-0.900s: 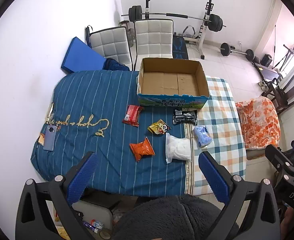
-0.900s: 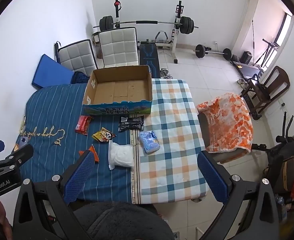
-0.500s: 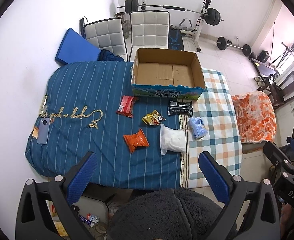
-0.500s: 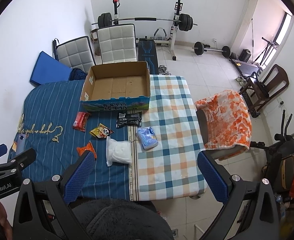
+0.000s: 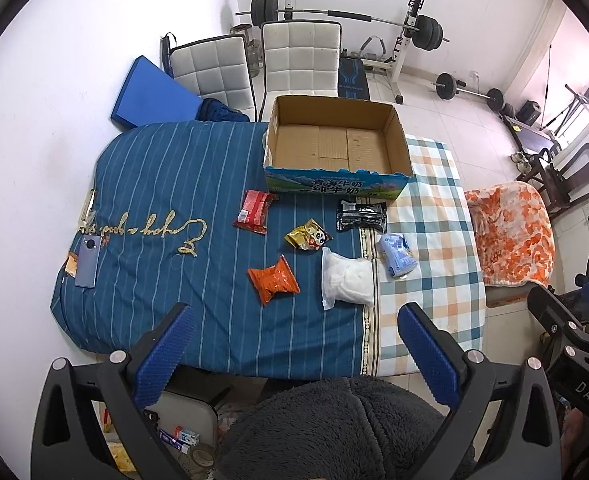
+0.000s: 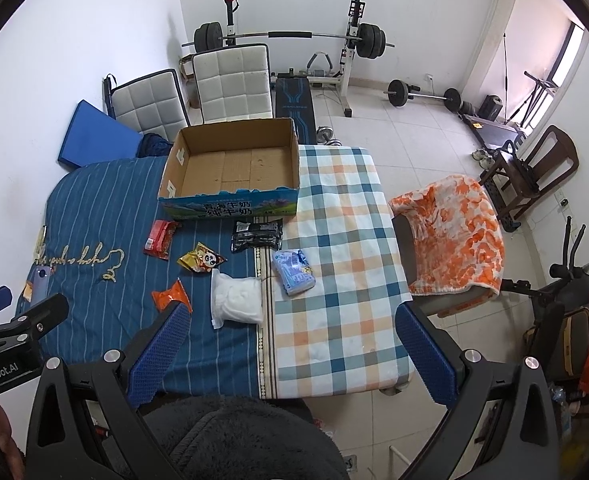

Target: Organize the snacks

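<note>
An empty cardboard box (image 5: 336,148) (image 6: 234,164) stands at the far side of the cloth-covered table. In front of it lie several snack packs: red (image 5: 254,212), yellow (image 5: 308,235), orange (image 5: 273,280), black (image 5: 360,216), white (image 5: 346,280) and light blue (image 5: 396,255). The same packs show in the right wrist view, among them the white pack (image 6: 238,298) and the blue pack (image 6: 293,272). My left gripper (image 5: 294,354) is open, high above the table's near edge. My right gripper (image 6: 290,354) is open too, holding nothing.
A phone (image 5: 87,260) lies on the blue striped cloth (image 5: 154,208) at the left. Two white chairs (image 5: 300,60) stand behind the table, with a weight bench beyond. A chair with an orange blanket (image 6: 454,236) stands to the right. A dark fleece garment (image 5: 346,428) fills the bottom.
Both views have drifted slightly, so the table and box sit a little differently in frame. The snacks lie where they were and both grippers stay open.
</note>
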Motion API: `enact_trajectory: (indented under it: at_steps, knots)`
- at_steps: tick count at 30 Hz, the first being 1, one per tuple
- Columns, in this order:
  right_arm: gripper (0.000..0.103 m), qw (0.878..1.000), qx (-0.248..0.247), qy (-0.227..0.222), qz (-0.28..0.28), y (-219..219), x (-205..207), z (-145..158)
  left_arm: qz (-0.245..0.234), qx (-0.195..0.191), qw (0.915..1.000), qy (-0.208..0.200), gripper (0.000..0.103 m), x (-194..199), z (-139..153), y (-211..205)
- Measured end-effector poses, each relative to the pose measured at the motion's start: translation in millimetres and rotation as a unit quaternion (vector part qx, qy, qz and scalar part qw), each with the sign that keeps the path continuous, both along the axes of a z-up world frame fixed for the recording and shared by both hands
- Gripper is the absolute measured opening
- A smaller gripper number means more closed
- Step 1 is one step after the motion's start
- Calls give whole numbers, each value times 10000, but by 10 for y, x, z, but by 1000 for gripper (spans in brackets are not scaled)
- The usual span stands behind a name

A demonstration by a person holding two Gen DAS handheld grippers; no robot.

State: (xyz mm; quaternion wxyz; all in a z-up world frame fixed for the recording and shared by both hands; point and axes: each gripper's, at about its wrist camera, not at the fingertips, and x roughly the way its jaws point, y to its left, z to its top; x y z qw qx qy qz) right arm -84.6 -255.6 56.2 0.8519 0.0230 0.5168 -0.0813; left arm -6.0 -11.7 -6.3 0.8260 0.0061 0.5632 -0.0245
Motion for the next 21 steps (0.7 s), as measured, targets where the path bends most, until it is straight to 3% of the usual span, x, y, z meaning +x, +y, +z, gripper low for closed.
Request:
enact_trajectory:
  at_steps: [21]
  knots:
    - [103,10000,-1,-2,-9,-23,4,-7,6,36,10000,-70,103,5,15,0]
